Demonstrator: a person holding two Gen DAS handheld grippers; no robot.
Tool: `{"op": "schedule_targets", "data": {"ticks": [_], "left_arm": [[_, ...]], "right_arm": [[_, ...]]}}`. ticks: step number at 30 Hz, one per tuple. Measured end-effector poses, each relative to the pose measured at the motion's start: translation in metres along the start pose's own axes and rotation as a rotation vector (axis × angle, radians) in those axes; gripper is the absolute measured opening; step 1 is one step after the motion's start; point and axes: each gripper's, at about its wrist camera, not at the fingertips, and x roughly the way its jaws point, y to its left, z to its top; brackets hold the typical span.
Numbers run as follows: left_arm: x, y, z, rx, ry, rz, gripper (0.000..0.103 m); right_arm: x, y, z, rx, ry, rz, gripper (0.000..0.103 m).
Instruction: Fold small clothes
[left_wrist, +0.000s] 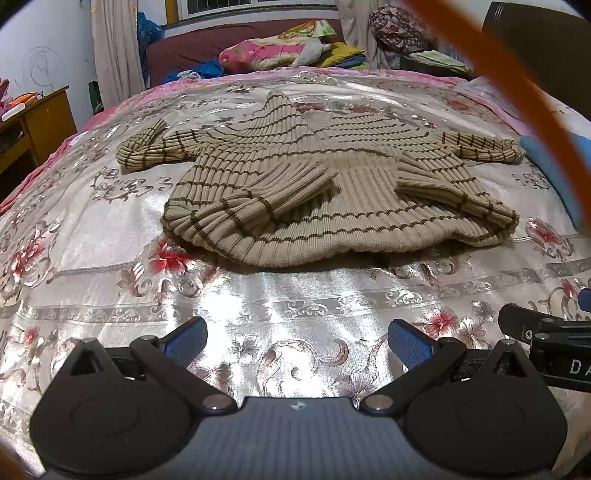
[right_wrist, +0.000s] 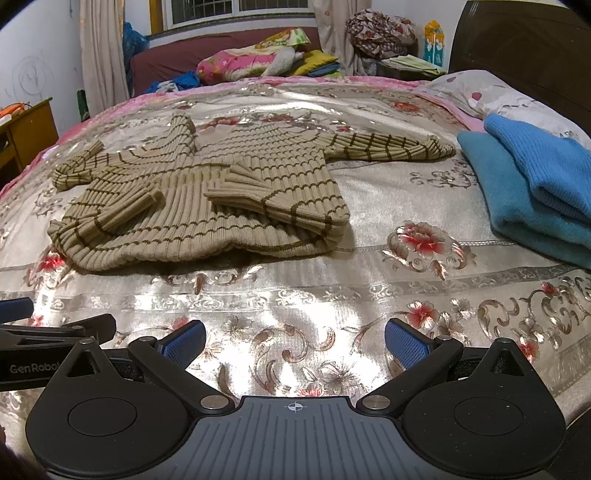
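A beige ribbed sweater with thin brown stripes (left_wrist: 332, 184) lies spread on the bed, its lower corners folded inward, its sleeves out to both sides. It also shows in the right wrist view (right_wrist: 207, 199), left of centre. My left gripper (left_wrist: 297, 341) is open and empty, over the floral bedspread (left_wrist: 277, 295) short of the sweater's near hem. My right gripper (right_wrist: 295, 341) is open and empty, also short of the hem. The right gripper's body shows at the left view's right edge (left_wrist: 546, 332); the left gripper's body shows at the right view's left edge (right_wrist: 55, 332).
Folded blue clothes (right_wrist: 532, 184) lie on the bed to the right of the sweater, beside a pillow (right_wrist: 480, 92) and a dark headboard (right_wrist: 517, 48). A wooden side table (left_wrist: 40, 122) stands at the left. A sofa with piled bedding (left_wrist: 258, 48) is behind. An orange strap (left_wrist: 517, 96) crosses the left view.
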Motion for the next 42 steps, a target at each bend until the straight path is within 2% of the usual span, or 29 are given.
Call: {"op": "schedule_targets", "data": {"ticks": [26,42], "left_arm": [[0.006,0.002,-0.002,0.000,0.034,0.011,0.103],[0.015,0.002,-0.005,-0.001,0.081,0.010,0.103]], "right_arm": [[0.003,0.004,0.001,-0.015,0.018,-0.008,0.103],[0.004,0.004,-0.001,-0.014,0.023,-0.006,0.103]]}}
